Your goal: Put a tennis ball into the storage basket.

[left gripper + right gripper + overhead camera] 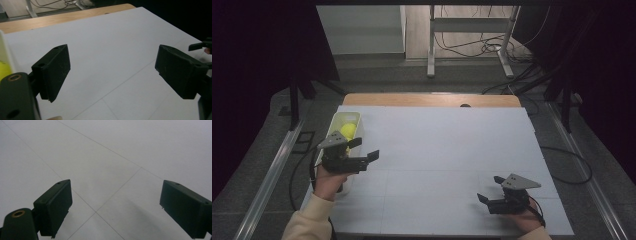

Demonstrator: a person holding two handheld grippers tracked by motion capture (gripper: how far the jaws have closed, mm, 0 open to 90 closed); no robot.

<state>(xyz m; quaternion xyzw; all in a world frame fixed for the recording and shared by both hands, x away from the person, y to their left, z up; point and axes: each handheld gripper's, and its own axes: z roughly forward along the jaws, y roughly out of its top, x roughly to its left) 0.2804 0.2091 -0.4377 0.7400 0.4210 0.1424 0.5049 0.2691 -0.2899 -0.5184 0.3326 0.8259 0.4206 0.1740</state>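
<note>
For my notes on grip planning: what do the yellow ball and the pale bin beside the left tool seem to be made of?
Yellow ball: looks like a matte, perhaps felted surface with no glare; the picture is too small to be sure. Pale bin: probably thin plastic, with smooth, slightly translucent whitish walls and a moulded rim.

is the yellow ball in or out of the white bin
In: the yellow ball sits inside the white bin, beside the left gripper.

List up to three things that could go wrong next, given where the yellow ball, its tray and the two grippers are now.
1. The left hand-held gripper hovers beside the white tray at the table's left edge; a nudge might push the tray off.
2. The yellow ball is round, so open jaws closing off-centre could let it slip and roll.
3. The trailing cable could snag.
</note>
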